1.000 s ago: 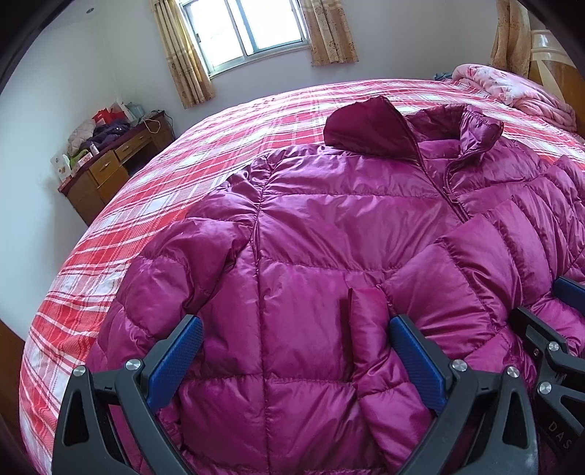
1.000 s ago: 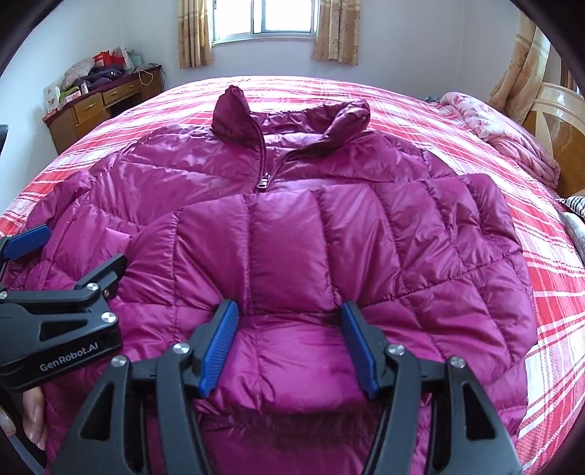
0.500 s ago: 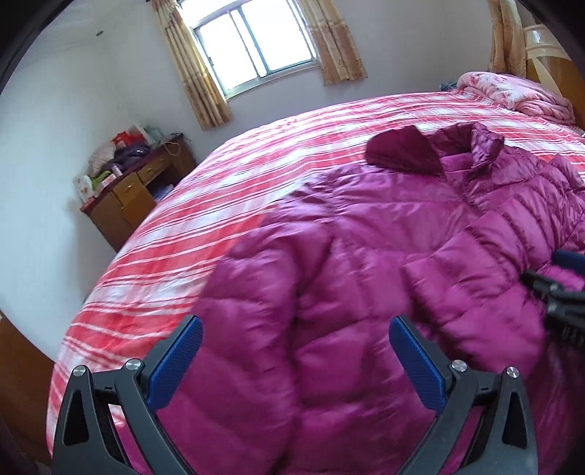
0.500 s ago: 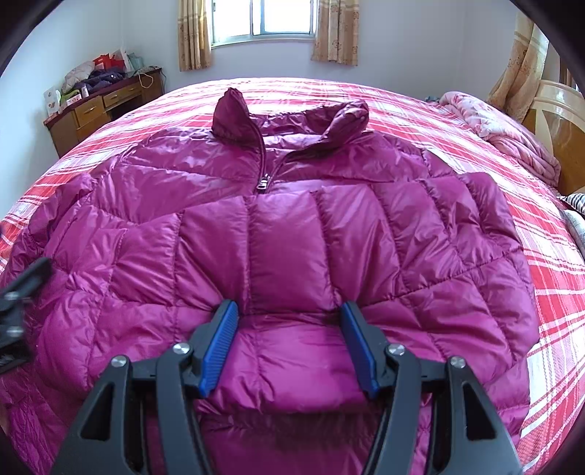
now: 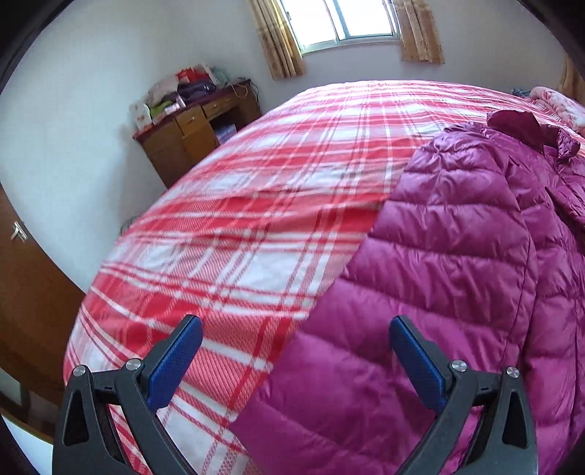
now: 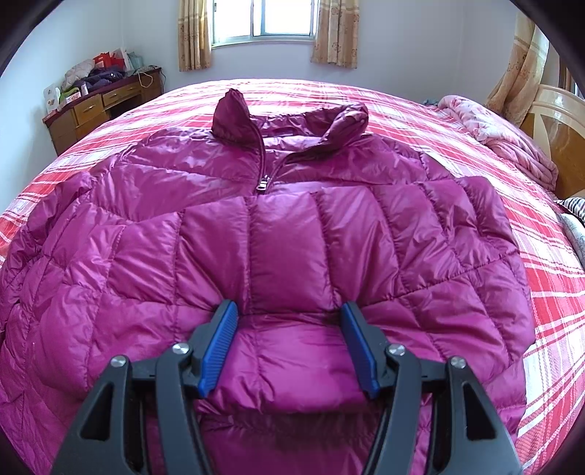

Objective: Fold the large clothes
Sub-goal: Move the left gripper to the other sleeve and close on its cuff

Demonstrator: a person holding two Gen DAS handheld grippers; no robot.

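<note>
Your right claw point(image 6: 289, 343) is set around a folded sleeve point(image 6: 292, 350) on the jacket's front, its ribbed blue pads touching the puffed fabric on both sides; whether it truly pinches the sleeve you cannot tell from this view. Your left claw point(image 5: 294, 360) stands wide apart and holds nothing, one pad over the bedspread, the other over the jacket's edge.

Under everything is the bed point(image 6: 541, 292), broad and rounded by the lens, covered in a woven red-and-white plaid spread point(image 5: 256, 204) with a fine diagonal texture. Lying flat on it, front up, is the jacket point(image 6: 153, 255): glossy magenta, quilted into puffy stitched panels that catch the window light. In the left view its side point(image 5: 457, 255) bulges in soft horizontal rolls along the plaid. The collar point(image 6: 234, 117) stands up in darker, matte burgundy, and a dark zipper point(image 6: 261, 182) runs down from it, its pull resting at chest height.

At the headboard end, a pink flowered quilt point(image 6: 504, 139) lies bunched. A brown wooden dresser point(image 6: 95, 106) with drawers stands against the wall, heaped with bags and clothes. Behind the bed, yellowish patterned curtains point(image 6: 334, 33) frame a bright window point(image 6: 263, 18).
</note>
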